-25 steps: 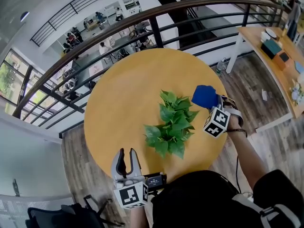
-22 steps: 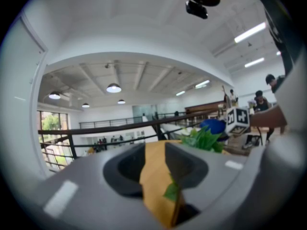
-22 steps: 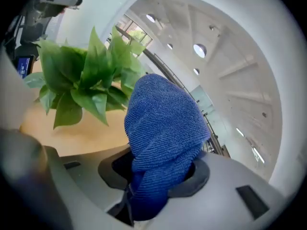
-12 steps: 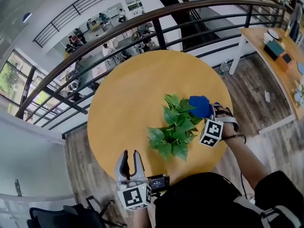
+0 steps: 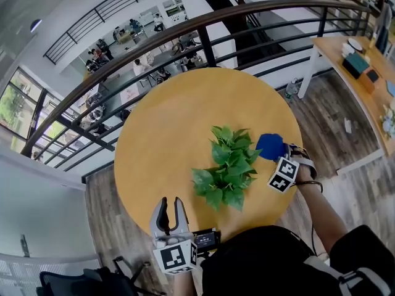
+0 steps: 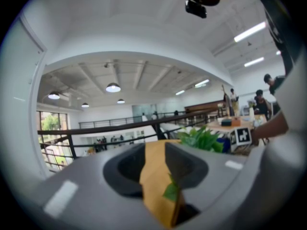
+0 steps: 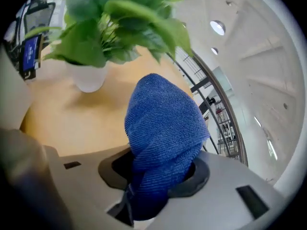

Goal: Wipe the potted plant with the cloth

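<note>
**Wiping step, cloth just clear of the leaves**
Right gripper (image 5: 279, 159) jaws clamp the bunched cloth (image 7: 163, 128); the plant (image 7: 120, 13) stands just beyond them. Left gripper (image 5: 168, 211) jaws are narrow and empty. The next move likely calls for pressing the cloth onto 1 leaf.

A round yellow tabletop (image 5: 166, 134) fills the middle of the head view; a dark railing (image 5: 203, 39) curves behind it; a wooden desk (image 5: 336, 57) with small items sits upper right; plank floor (image 5: 327, 116) lies between them.
</note>
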A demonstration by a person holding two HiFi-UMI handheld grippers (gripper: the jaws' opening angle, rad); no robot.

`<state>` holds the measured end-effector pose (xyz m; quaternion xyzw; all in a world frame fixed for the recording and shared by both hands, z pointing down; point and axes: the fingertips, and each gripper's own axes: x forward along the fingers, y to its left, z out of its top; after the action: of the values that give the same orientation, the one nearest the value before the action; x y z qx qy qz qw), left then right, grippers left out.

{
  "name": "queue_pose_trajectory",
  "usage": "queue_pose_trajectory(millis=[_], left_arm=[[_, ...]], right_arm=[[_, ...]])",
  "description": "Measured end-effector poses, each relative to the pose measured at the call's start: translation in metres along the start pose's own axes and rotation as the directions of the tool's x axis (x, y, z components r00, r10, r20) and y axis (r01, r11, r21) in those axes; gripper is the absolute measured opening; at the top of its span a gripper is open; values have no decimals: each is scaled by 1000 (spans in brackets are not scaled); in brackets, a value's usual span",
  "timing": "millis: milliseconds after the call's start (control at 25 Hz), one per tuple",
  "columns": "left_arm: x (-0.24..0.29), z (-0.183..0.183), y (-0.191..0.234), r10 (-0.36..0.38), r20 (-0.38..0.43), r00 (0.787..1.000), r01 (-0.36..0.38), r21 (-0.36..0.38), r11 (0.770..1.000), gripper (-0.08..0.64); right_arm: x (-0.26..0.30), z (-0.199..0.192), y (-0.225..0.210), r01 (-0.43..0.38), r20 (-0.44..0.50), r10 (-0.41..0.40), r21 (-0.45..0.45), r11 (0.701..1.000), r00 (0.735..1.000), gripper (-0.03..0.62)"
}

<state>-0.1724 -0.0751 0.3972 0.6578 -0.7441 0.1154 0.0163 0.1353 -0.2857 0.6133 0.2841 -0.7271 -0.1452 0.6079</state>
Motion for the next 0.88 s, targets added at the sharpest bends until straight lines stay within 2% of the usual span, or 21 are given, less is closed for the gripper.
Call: queue_pose_trajectory(millis=[120,200,240,280,320,360,400,440,520,600,640,680,720,760,800,840,880], left_arm=[[0,1,0,0,3,1000,0,4,1000,126],[0,0,0,3,0,1000,-3,1,1000,126],[-1,-1,1,4,-1,1000,-4,-1,1000,126],[-1,-1,2,5,-3,1000,-5,-2,1000,126],[0,-1,2,5,-4,1000,-5,-3,1000,126],[-1,0,3,7,-4,1000,-7,-4,1000,126],[-1,0,4,7,-4,1000,-7,-5,1000,126],[-2,0,5,7,-3,1000,-7,-6,1000,126],[-4,-1,6,3,-2,1000,-3,-10,1000,126],[-5,-4,8,-4,-6,1000,4,-15,1000,126],[-6,-5,9,-10,-8,1000,10,-18,1000,126],[-8,-7,11,-18,-10,1000,17,-21,1000,126],[-10,-8,13,-27,-12,1000,26,-23,999,126],[-13,-9,16,-37,-13,999,36,-26,999,126],[-15,-10,18,-48,-15,999,47,-29,998,126],[-17,-11,21,-59,-16,998,58,-31,998,126],[-19,-11,25,-70,-16,997,69,-30,997,126]], right_arm=[[-47,17,-38,34,117,-52,145,989,992,167],[-87,35,-51,1,225,-50,214,977,973,167],[-108,46,-54,-42,287,-31,243,969,957,167],[-128,57,-55,-105,356,1,272,957,935,167],[-147,69,-54,-191,432,45,299,935,901,167],[-165,80,-52,-297,515,96,322,899,852,169],[-184,92,-48,-415,600,149,334,846,786,167],[-201,103,-43,-535,681,197,330,777,706,169],[-233,123,-31,-741,807,270,277,612,525,169],[-257,143,-16,-877,879,316,200,437,358,169],[-265,153,-5,-921,898,334,162,355,287,169],[-272,164,8,-951,908,352,130,279,227,169],[-276,175,24,-972,911,372,104,211,178,169],[-278,185,42,-985,908,394,89,148,141,167],[-277,195,60,-992,902,417,85,92,115,167],[-274,202,79,-995,893,438,93,44,103,169],[-267,207,96,-993,883,458,115,4,104,167]])
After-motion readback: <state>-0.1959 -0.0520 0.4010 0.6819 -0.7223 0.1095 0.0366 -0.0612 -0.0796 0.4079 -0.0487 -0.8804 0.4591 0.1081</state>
